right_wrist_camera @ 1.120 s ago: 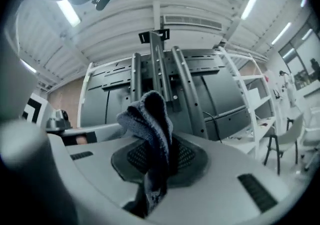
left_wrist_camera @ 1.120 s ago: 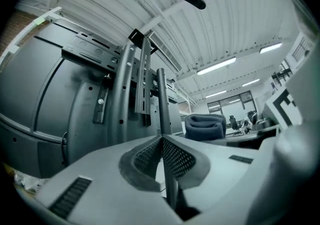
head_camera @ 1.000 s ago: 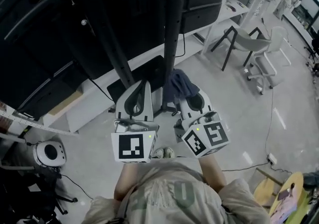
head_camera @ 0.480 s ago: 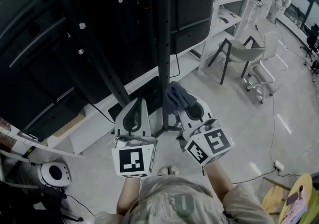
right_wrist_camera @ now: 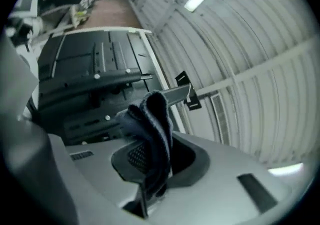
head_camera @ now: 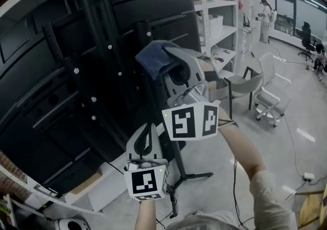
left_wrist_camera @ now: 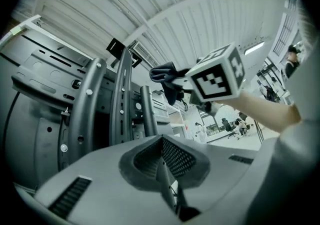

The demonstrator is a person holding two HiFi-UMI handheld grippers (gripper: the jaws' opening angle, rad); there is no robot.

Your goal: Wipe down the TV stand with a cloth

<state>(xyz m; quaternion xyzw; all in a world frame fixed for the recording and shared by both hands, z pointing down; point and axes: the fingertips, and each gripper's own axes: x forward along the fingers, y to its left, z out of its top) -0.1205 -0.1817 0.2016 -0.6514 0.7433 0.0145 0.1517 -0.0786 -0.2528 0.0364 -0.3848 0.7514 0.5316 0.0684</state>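
Observation:
The TV stand [head_camera: 99, 35] is a black upright frame with bolted columns that carries a black screen seen from behind. My right gripper [head_camera: 166, 68] is raised high beside the stand's thin pole [head_camera: 153, 98], shut on a dark blue cloth [head_camera: 157, 56]. In the right gripper view the cloth [right_wrist_camera: 152, 124] bunches out of the jaws, with the stand's bracket [right_wrist_camera: 100, 76] beyond it. My left gripper [head_camera: 147, 128] hangs lower by the pole, jaws pressed together on nothing. The left gripper view looks up at the columns [left_wrist_camera: 122, 99] and the cloth [left_wrist_camera: 162, 74].
White shelving [head_camera: 217, 14] stands right of the stand, with a pale chair [head_camera: 268, 83] past it. A person [head_camera: 265, 12] stands far back by the windows. The stand's base legs [head_camera: 191, 177] spread over the grey floor, and a low white shelf [head_camera: 87, 190] runs under the screen.
My right gripper has lifted the cloth from low beside the pole up to the stand's upper part. The head view has tilted upward. The left gripper stays low and shut.

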